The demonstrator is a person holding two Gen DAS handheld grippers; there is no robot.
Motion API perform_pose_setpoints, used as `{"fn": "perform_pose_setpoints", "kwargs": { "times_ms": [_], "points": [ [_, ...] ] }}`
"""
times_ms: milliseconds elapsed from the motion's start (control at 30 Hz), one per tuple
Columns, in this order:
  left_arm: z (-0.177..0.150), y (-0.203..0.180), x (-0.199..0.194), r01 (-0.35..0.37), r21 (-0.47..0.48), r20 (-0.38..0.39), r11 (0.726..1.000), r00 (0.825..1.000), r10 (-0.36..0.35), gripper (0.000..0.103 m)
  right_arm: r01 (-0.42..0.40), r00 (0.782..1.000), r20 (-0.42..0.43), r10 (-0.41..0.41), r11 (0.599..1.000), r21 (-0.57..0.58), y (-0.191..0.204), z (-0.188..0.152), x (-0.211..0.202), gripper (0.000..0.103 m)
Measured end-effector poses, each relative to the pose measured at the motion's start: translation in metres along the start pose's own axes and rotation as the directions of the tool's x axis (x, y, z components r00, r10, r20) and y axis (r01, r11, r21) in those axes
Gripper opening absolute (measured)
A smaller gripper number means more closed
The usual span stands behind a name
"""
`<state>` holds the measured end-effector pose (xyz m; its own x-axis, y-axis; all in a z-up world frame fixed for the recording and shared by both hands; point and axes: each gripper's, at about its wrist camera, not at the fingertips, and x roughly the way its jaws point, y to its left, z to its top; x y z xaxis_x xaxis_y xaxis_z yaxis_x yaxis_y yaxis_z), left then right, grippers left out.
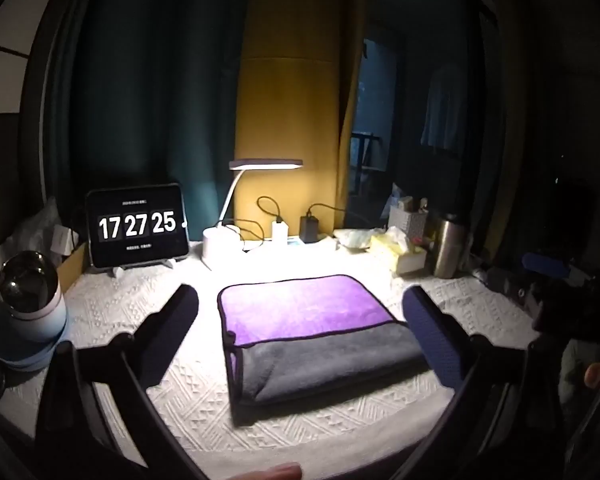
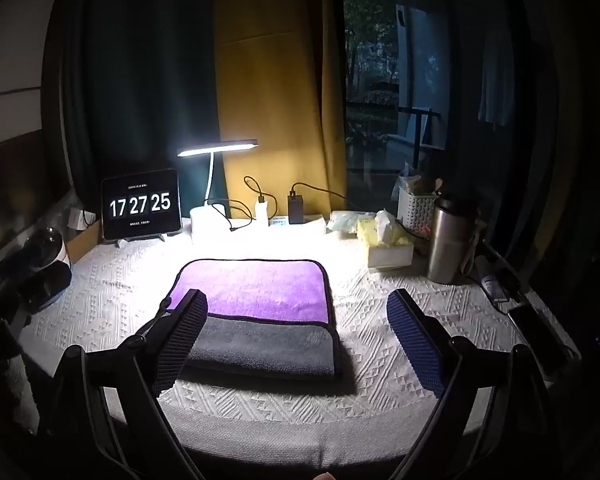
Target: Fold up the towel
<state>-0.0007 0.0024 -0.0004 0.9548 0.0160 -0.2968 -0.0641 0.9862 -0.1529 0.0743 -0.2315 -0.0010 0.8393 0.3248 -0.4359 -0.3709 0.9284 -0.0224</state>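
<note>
The towel (image 1: 300, 320) lies folded on the white textured tablecloth (image 1: 148, 304), purple side up with a grey flap folded over its near part. It also shows in the right wrist view (image 2: 260, 300). My left gripper (image 1: 300, 304) is open and empty, held above the near part of the towel, its fingers on either side. My right gripper (image 2: 296, 312) is open and empty, its left finger (image 2: 180, 336) over the towel's near left corner and its right finger (image 2: 416, 340) over bare cloth to the right of the towel.
At the back stand a clock tablet (image 2: 141, 204), a lit desk lamp (image 2: 216, 148), chargers (image 2: 296, 208), a tissue box (image 2: 388, 240), a white basket (image 2: 416, 208) and a steel flask (image 2: 448, 244). A round-topped bottle (image 1: 28, 304) stands at the left. Phones (image 2: 528, 324) lie at the right edge.
</note>
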Motion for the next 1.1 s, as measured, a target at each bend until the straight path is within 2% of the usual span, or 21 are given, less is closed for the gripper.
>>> {"fn": "perform_pose_setpoints", "kwargs": {
  "times_ms": [67,100,200,467,700,867,1100],
  "points": [
    [0.000,0.007,-0.001,-0.013,-0.011,-0.001,1.000,1.000,0.013,0.102,0.001,1.000,0.003,-0.001,1.000,-0.002,0.001,0.000,0.000,0.094],
    [-0.004,0.007,-0.006,-0.008,0.012,0.012,1.000,1.000,0.008,0.102,0.002,1.000,0.004,-0.002,1.000,-0.003,0.001,0.000,0.000,0.094],
    [-0.003,0.000,0.001,-0.024,0.042,-0.034,0.999,0.999,0.026,0.102,0.000,1.000,0.010,0.000,1.000,-0.002,0.002,0.000,0.000,0.094],
    [-0.004,0.004,0.004,-0.026,0.019,-0.038,0.999,0.999,0.027,0.102,-0.001,1.000,0.027,0.003,0.999,-0.045,0.006,-0.001,-0.002,0.094],
    [-0.008,0.004,0.005,0.008,0.010,-0.057,1.000,0.998,-0.008,0.102,0.000,1.000,0.018,0.001,0.999,-0.037,0.008,-0.002,0.001,0.094],
    [-0.007,0.001,0.003,0.017,0.015,-0.050,1.000,0.999,-0.017,0.102,0.041,0.999,0.030,-0.039,0.998,-0.040,0.008,-0.002,-0.002,0.094],
    [-0.006,0.002,0.002,0.015,0.014,-0.047,1.000,0.999,-0.014,0.102,0.027,0.999,0.020,-0.026,0.999,-0.040,0.007,-0.002,0.000,0.094]
  ]
}}
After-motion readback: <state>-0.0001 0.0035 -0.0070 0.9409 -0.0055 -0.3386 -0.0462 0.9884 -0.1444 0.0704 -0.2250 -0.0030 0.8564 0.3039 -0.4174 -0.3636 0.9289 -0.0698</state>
